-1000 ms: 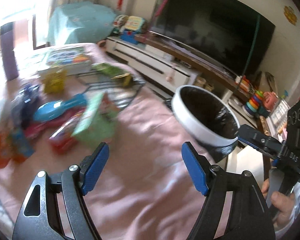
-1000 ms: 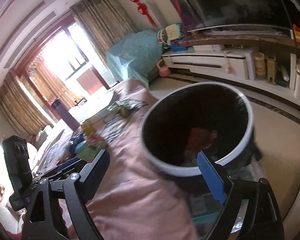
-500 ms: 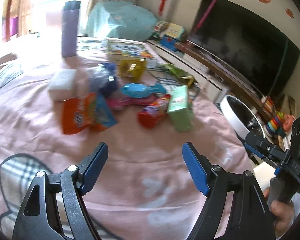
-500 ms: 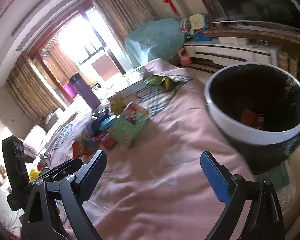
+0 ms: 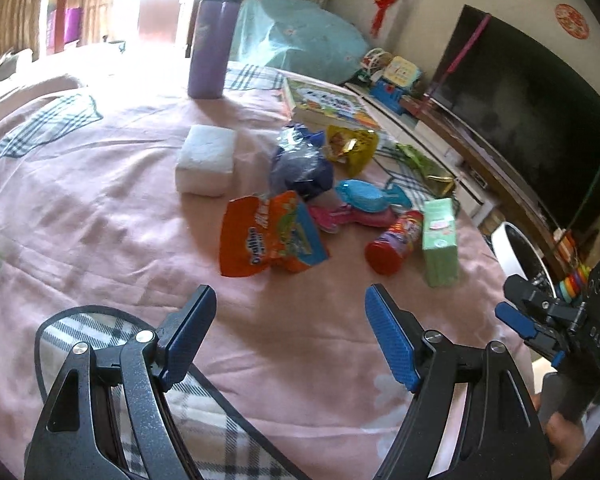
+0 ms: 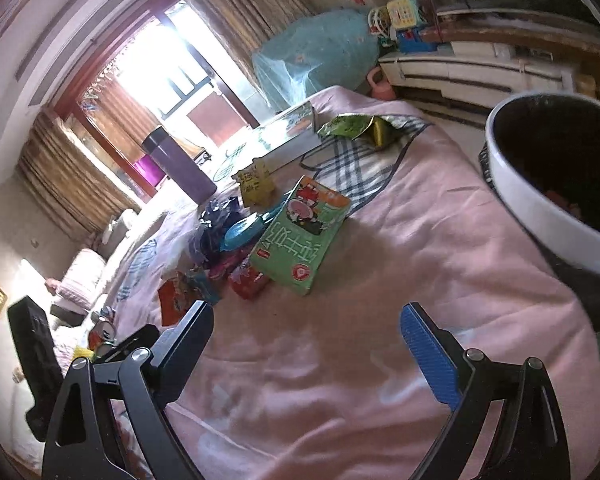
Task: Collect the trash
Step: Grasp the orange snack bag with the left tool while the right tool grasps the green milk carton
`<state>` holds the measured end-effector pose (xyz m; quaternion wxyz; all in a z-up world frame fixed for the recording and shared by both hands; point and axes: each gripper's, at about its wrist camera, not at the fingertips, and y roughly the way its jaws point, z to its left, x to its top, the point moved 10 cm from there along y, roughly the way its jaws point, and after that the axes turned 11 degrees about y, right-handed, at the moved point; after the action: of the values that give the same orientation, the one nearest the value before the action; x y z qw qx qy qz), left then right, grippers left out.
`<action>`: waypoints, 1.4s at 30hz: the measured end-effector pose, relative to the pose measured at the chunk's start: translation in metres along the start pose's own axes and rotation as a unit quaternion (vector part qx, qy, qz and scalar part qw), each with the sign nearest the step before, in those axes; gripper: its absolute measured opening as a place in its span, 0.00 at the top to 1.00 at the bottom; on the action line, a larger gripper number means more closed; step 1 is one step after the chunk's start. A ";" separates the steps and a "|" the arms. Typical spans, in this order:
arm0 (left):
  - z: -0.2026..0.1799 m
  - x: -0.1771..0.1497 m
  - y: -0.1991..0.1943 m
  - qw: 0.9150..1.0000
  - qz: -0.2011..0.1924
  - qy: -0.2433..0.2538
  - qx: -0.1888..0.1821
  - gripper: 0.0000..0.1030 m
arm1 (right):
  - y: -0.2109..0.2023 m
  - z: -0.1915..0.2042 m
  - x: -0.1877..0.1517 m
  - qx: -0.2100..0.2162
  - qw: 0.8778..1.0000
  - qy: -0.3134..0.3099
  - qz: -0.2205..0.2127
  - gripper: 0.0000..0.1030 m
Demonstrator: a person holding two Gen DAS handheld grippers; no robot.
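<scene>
While both tools are hovering over the pink bedspread (image 5: pixel 100 216) with nothing between their fingers, the left gripper (image 5: pixel 290 336) is gaping wide, its blue pads (image 5: pixel 392 344) spread apart above bare cloth, and the right gripper (image 6: pixel 312 344) is likewise released, jaws fully parted.

From the left wrist view, the litter is lying in a loose cluster at about twelve to one o'clock of the left gripper. Nearest is the orange snack bag (image 5: pixel 268 236), lying flat at twelve o'clock. Just at two o'clock of it, a red-capped bottle (image 5: pixel 394 242) is lying on its side, touching or nearly touching the green carton (image 5: pixel 440 242) at its three o'clock side. Beyond these, a pink wrapper (image 5: pixel 348 216) and a blue plastic piece (image 5: pixel 364 196) are overlapping, with a dark blue crumpled bag (image 5: pixel 302 168) and a yellow wrapper (image 5: pixel 350 148) farther out. A white foam block (image 5: pixel 206 166) is sitting apart at eleven o'clock, and a purple flask (image 5: pixel 212 42) is standing upright far beyond it.

From the right wrist view, the green carton (image 6: pixel 300 236) is lying at eleven o'clock of the right gripper, while the white-rimmed trash bin (image 6: pixel 548 208) with its black liner is standing off the bed's edge at two o'clock, something red showing inside
</scene>
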<state>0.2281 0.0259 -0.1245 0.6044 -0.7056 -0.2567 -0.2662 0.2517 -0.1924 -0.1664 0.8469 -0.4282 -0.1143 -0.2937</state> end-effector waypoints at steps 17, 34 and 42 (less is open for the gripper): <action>0.023 0.018 0.058 0.998 0.048 -0.022 0.018 0.24 | 0.056 0.011 0.021 0.017 0.998 0.040 0.037 0.12; -0.014 0.017 0.027 0.999 0.017 0.013 -0.029 0.82 | 0.028 0.006 0.020 0.037 0.999 0.019 0.018 0.47; -0.071 0.016 0.013 0.995 0.013 0.055 -0.077 0.82 | -0.014 -0.019 0.027 0.025 0.999 0.023 -0.009 0.47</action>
<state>0.2436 -0.0459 -0.1139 0.5653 -0.7373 -0.1925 -0.3157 0.2640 -0.2248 -0.1564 0.8570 -0.3994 -0.1061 -0.3078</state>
